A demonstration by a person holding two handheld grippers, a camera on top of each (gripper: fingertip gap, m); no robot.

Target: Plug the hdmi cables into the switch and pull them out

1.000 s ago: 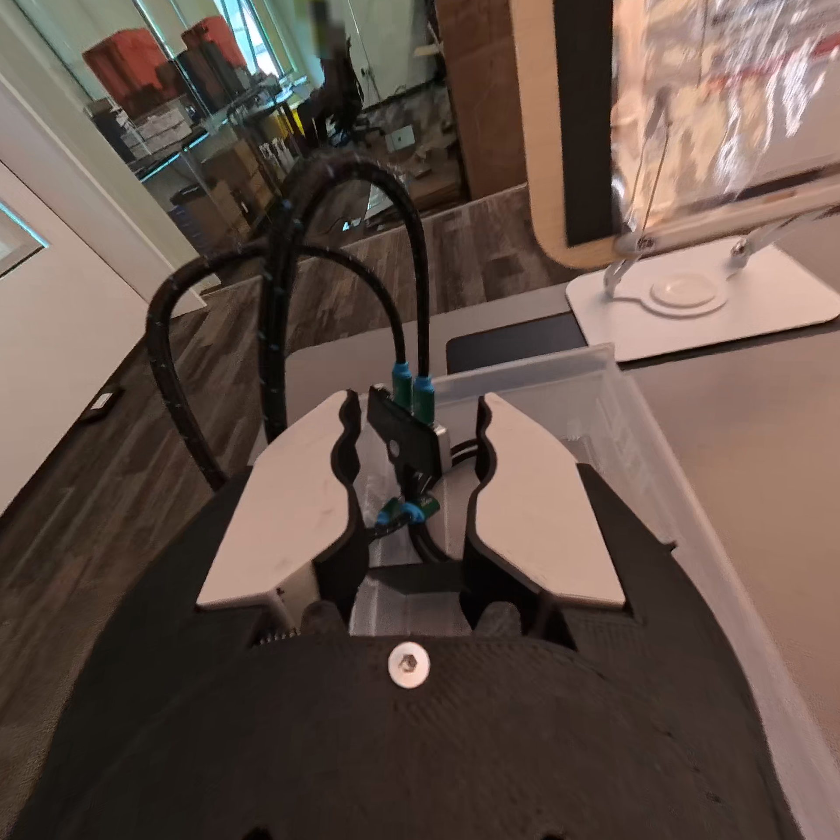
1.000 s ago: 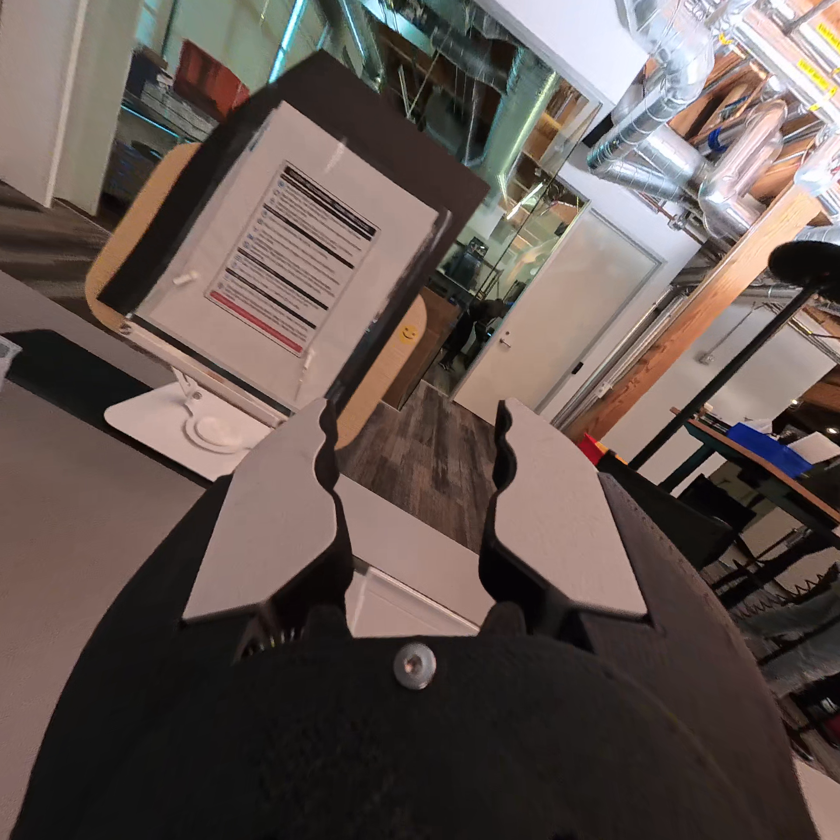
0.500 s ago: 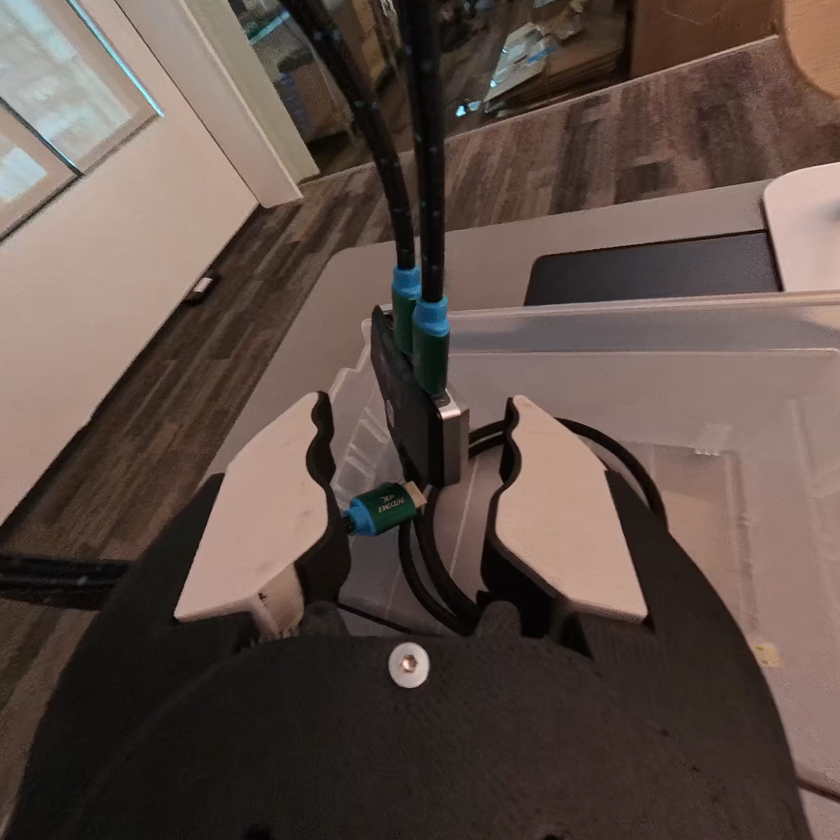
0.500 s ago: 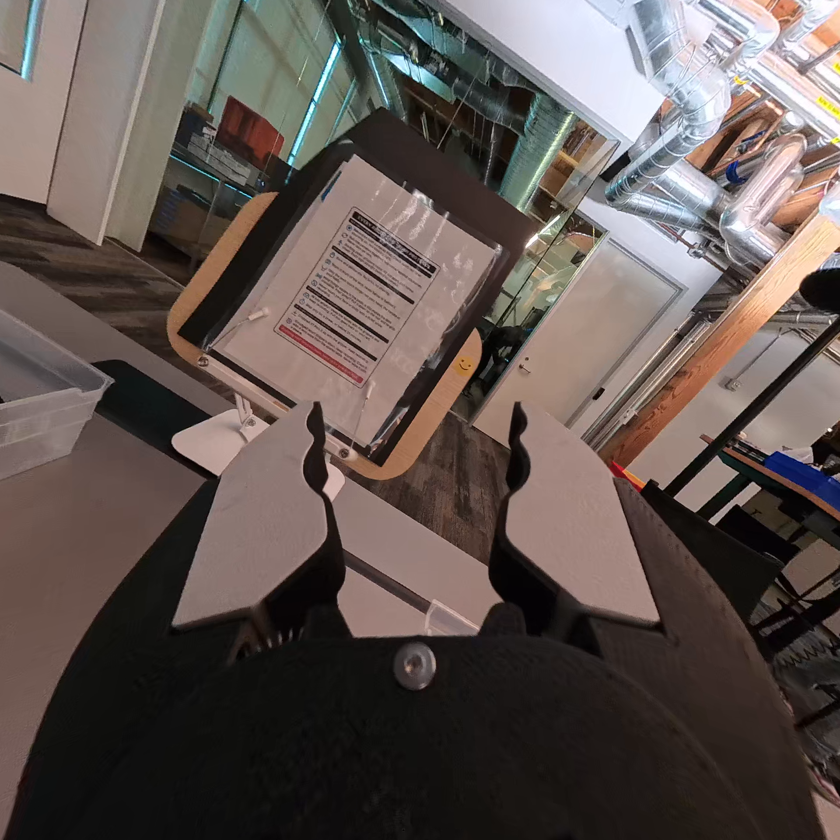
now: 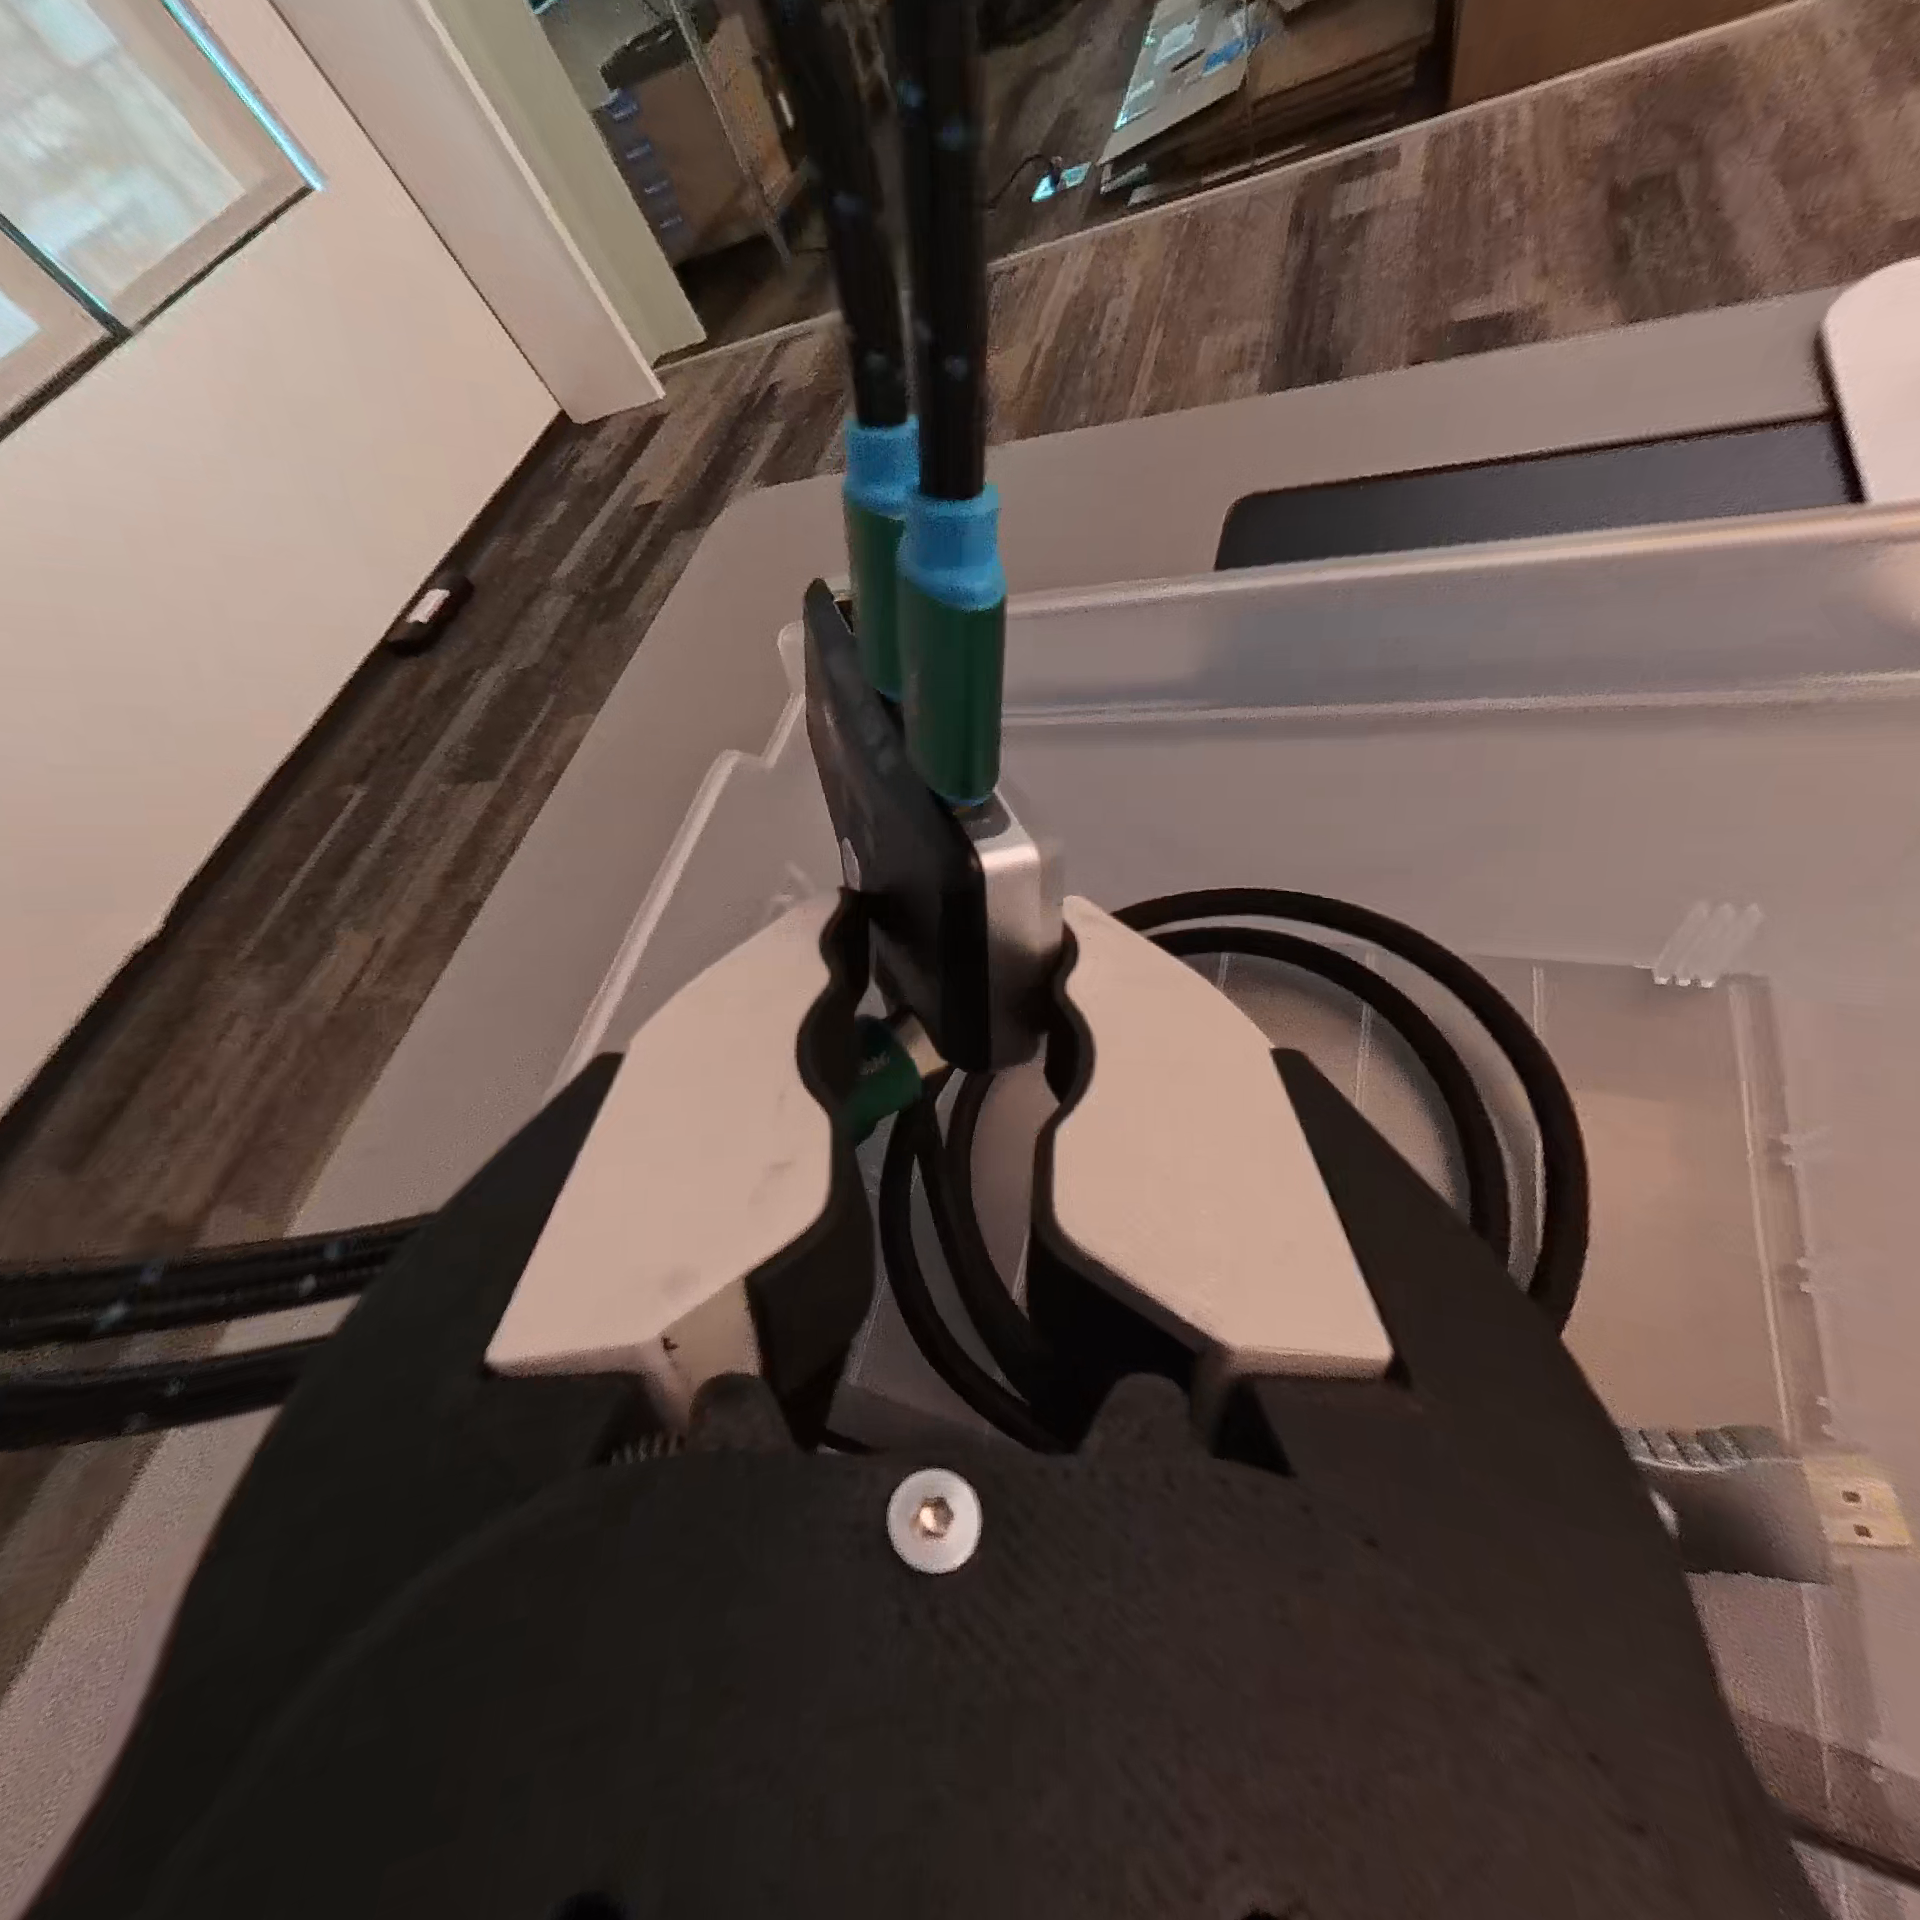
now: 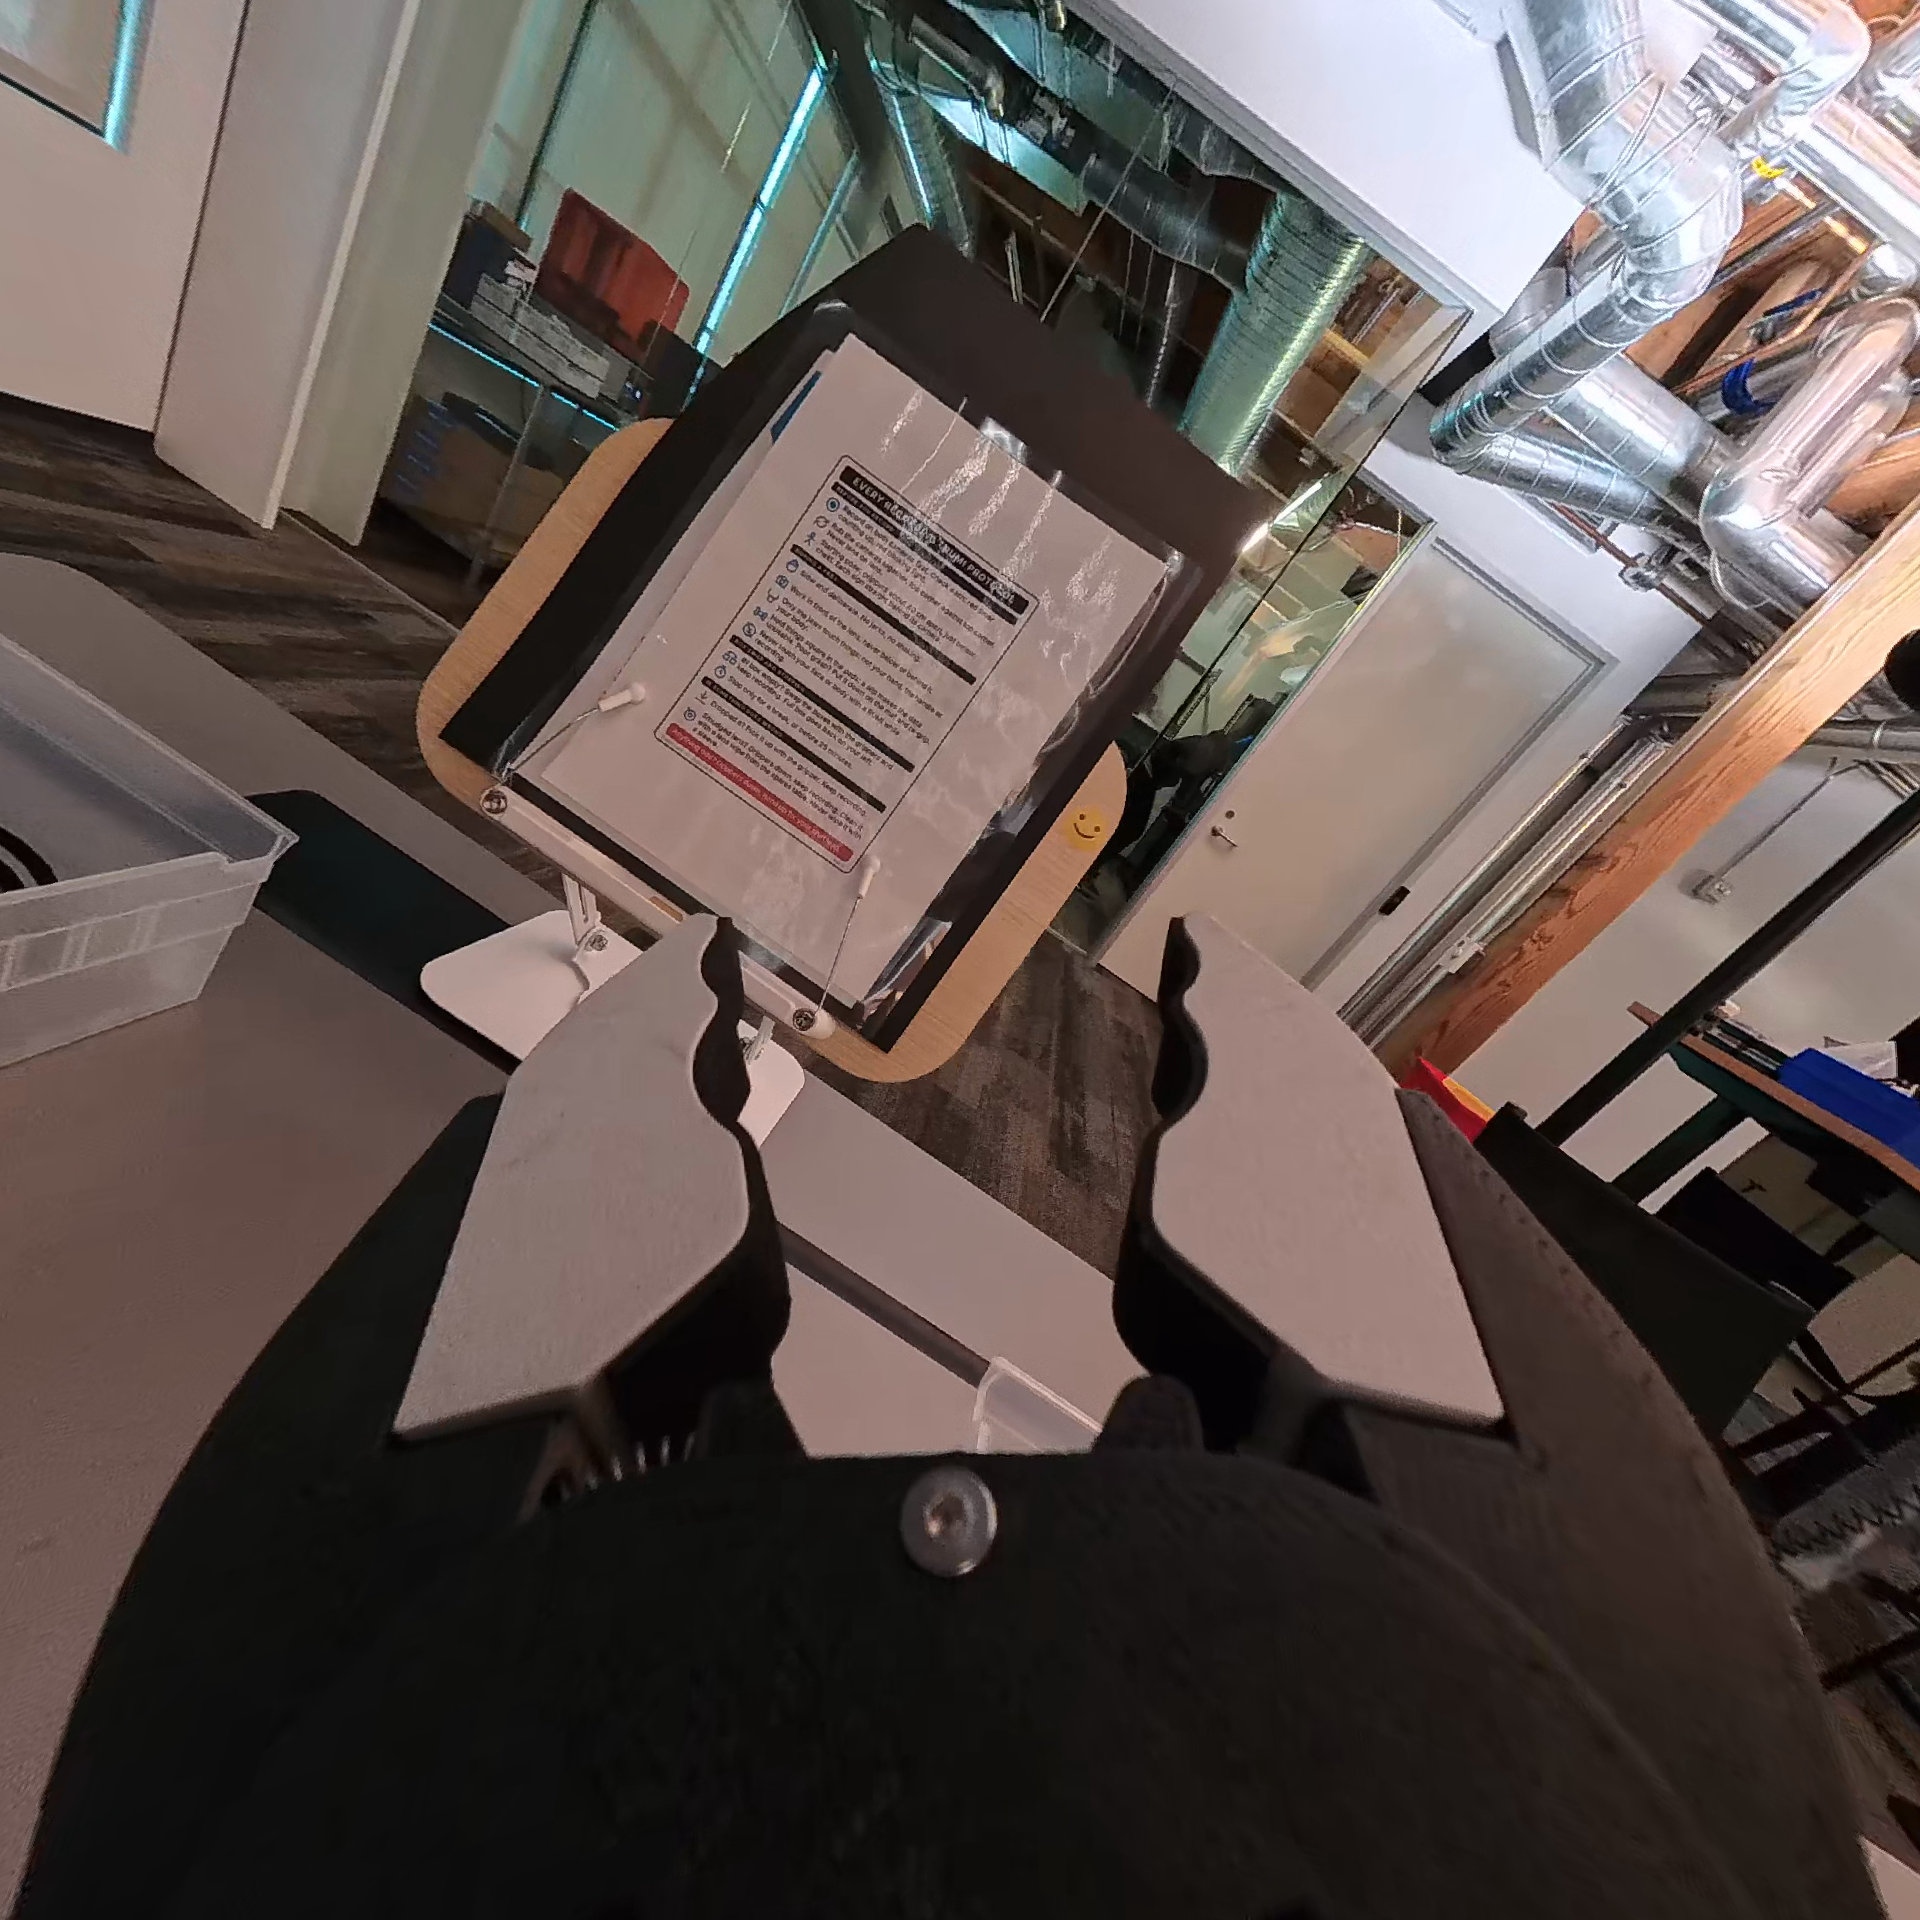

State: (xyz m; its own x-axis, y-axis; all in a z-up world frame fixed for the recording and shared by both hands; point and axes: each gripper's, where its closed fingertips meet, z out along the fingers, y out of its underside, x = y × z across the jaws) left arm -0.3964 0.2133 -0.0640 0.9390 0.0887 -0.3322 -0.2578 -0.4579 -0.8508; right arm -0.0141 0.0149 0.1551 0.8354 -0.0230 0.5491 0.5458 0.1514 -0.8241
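Note:
In the left wrist view my left gripper (image 5: 951, 961) is shut on the lower end of the HDMI switch (image 5: 914, 904), a black and silver box standing on edge over a clear plastic bin (image 5: 1455, 665). Two green and blue HDMI plugs (image 5: 951, 644) sit in its top end, their black braided cables (image 5: 904, 208) rising out of view. A third green plug (image 5: 878, 1070) sits at its lower end, partly hidden by my left finger. A black cable coil (image 5: 1455, 1039) lies in the bin. My right gripper (image 6: 940, 997) is open and empty above the grey table.
A framed sheet on a white stand (image 6: 831, 665) stands beyond the right gripper. The bin's corner (image 6: 125, 862) shows at the left of the right wrist view. Two braided cables (image 5: 156, 1340) run off the table's left edge. A dark mat (image 5: 1507, 509) lies behind the bin.
My left gripper has moved forward and closed on the switch, which stood free between its open fingers before. The right gripper stayed open and turned slightly left, bringing the bin into view.

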